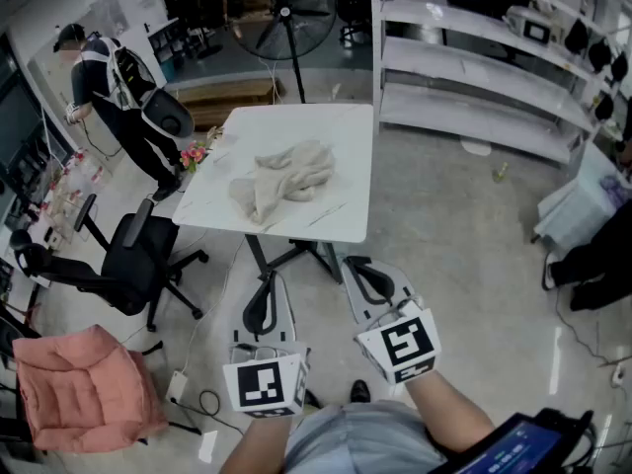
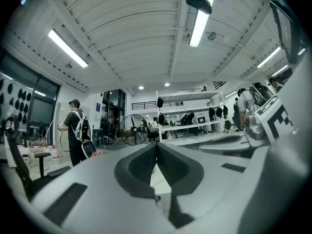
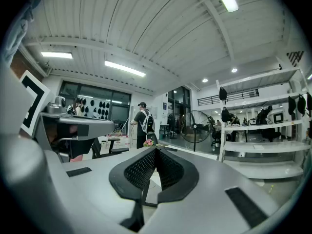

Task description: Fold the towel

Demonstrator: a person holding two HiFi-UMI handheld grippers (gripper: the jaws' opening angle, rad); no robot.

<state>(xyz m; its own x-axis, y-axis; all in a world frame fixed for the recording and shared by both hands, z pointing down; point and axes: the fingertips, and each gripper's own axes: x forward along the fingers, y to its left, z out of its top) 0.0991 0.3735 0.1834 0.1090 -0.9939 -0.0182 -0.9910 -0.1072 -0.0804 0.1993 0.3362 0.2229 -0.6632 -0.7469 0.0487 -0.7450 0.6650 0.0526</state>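
A crumpled beige towel (image 1: 283, 179) lies in a heap on the white square table (image 1: 336, 213) in the head view. Both grippers hang well short of the table, near the person's body. My left gripper (image 1: 264, 282) points toward the table's near edge with its jaws shut and nothing between them. My right gripper (image 1: 355, 268) sits beside it, also shut and empty. In the left gripper view the jaw tips (image 2: 156, 144) meet, and in the right gripper view the tips (image 3: 155, 149) meet too. The towel does not show in either gripper view.
A black office chair (image 1: 128, 260) stands left of the table and a pink cushioned seat (image 1: 84, 383) at the lower left. A person with a backpack (image 1: 118, 92) stands beyond the table's left corner. A floor fan (image 1: 284, 23) and white shelving (image 1: 474, 67) stand behind.
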